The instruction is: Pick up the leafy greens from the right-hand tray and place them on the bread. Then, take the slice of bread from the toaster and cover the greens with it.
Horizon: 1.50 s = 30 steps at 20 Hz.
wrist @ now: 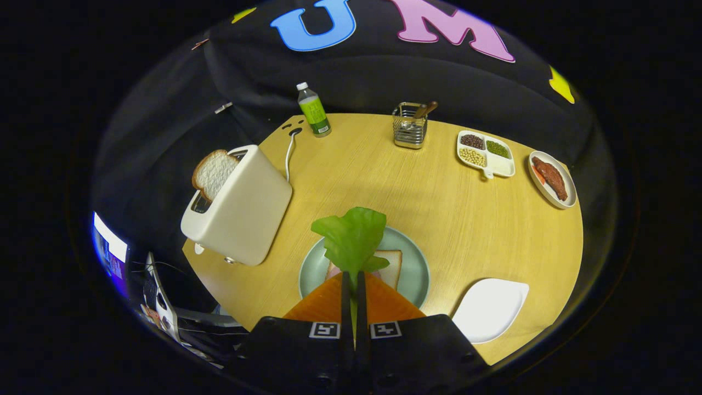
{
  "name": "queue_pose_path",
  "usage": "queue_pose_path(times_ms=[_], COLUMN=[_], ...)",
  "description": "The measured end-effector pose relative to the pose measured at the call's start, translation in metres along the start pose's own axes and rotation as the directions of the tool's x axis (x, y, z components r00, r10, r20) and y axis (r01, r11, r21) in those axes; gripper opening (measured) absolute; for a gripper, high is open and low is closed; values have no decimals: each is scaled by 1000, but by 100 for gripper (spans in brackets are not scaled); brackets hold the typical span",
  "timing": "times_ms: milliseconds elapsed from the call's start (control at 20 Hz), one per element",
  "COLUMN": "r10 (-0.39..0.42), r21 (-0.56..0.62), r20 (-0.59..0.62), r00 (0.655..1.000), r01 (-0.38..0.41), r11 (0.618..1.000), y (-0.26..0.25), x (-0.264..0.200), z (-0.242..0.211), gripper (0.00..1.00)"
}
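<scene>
tool (354, 282) clamps leafy greens (351, 237) | above bread (390, 265)

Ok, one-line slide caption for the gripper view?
Gripper shut on leafy greens, held above bread on the plate; second slice waits in toaster.

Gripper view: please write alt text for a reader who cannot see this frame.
The gripper is shut on a leafy green, held above a slice of bread on a pale green plate. Beside the plate, a white toaster holds another bread slice; an empty white tray lies opposite.
</scene>
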State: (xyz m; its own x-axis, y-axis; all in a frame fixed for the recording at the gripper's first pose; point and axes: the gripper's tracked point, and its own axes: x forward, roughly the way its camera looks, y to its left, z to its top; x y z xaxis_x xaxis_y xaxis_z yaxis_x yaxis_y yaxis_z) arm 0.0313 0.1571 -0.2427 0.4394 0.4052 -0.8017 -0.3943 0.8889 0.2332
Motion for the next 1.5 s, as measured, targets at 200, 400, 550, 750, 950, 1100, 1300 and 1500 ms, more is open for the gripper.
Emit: queue_pose_path(times_ms=[200,400,550,750,950,1100,1300,1500], r10=[-5,-37,-44,-49,-44,-40,-2,47], r21=[3,17,20,25,33,37,86,116], r20=[-52,-76,-85,-98,-83,-51,32,152], r00=[999,996,995,994,996,998,999,987], r01=[5,38,46,52,47,42,-1,-65], r11=[1000,999,999,998,998,998,996,991], y=[11,5,3,2,5,5,22,50], x=[27,40,47,52,53,52,39,14], z=[-11,-14,-15,-18,-15,-6,17,55], gripper=[5,5,9,25,65,100,99,99])
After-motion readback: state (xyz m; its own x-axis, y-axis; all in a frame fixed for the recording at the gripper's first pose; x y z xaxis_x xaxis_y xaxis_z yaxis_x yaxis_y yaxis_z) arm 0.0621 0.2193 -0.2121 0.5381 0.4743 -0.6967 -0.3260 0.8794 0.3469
